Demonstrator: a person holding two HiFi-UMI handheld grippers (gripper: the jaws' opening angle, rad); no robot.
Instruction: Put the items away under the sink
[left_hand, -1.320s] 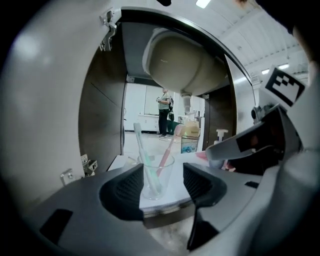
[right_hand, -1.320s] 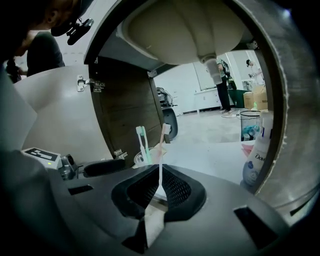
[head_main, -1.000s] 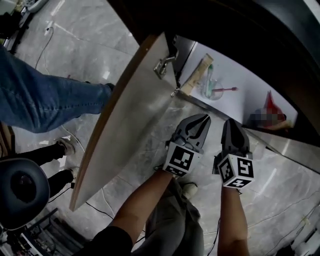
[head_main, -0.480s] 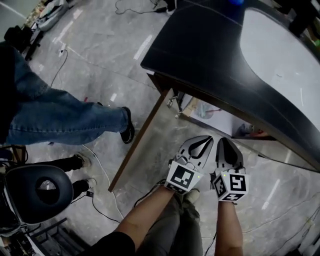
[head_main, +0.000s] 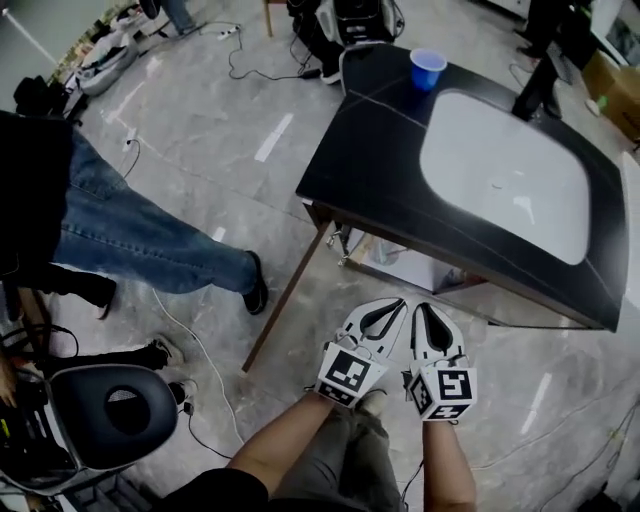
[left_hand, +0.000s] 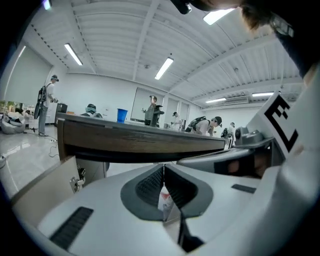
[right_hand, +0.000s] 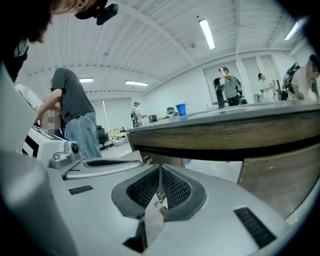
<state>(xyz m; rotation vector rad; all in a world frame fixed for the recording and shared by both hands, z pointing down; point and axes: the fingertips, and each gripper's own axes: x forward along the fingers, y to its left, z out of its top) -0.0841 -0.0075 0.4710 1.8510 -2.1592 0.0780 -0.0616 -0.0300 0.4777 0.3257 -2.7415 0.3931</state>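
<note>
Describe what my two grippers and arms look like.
The left gripper and right gripper are light grey tapering shells with dark ribbed pads inside a teardrop opening. Each carries a white cube printed with black square markers. Forearms are bare; a black sleeve tops the left arm.

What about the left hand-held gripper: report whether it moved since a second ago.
Yes. The left hand-held gripper has pulled back, away from the open cabinet.

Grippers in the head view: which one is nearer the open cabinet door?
The left gripper: the open door stands on its side, and the right gripper lies beyond it.
</note>
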